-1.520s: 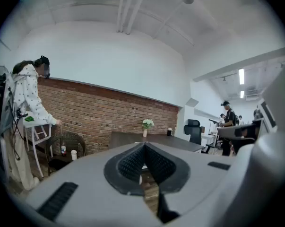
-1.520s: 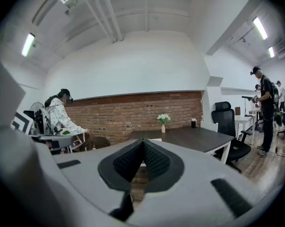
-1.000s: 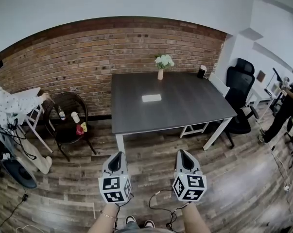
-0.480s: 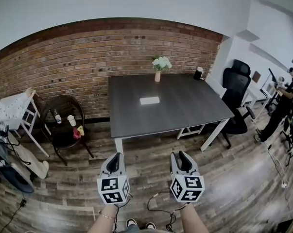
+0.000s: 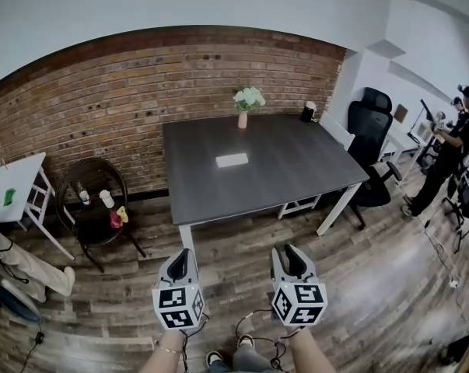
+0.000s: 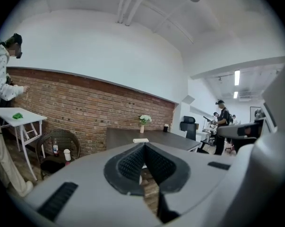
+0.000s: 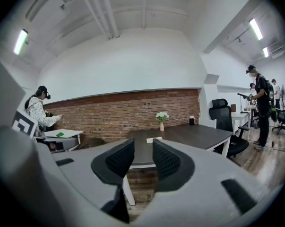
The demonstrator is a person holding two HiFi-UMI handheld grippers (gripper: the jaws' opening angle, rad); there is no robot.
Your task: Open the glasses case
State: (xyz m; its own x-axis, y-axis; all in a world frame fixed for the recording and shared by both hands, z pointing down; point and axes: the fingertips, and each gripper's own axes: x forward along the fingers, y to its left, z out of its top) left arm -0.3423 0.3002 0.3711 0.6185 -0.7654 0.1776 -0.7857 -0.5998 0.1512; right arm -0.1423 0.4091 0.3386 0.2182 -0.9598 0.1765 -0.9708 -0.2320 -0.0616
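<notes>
The glasses case (image 5: pixel 232 160) is a flat white box lying near the middle of the dark table (image 5: pixel 296 162); it also shows small and far off in the left gripper view (image 6: pixel 141 140) and the right gripper view (image 7: pixel 154 139). Both grippers hang over the wooden floor, well short of the table's near edge and pointing toward it. My left gripper (image 5: pixel 180 256) is shut, its ribbed pads (image 6: pixel 133 162) meeting with nothing between them. My right gripper (image 5: pixel 288 252) has just been opening and stands open, an empty gap between its pads (image 7: pixel 166 161).
A vase of white flowers (image 5: pixel 245 106) and a dark cup (image 5: pixel 308 112) stand at the table's far edge. A black office chair (image 5: pixel 370 130) is at its right, a wicker chair (image 5: pixel 94 208) with bottles and a small white table (image 5: pixel 16 185) at its left. A person (image 5: pixel 444 158) stands far right.
The table and case have slid left in the head view, and the person at the left edge has passed out of it. Both grippers stay low in the view.
</notes>
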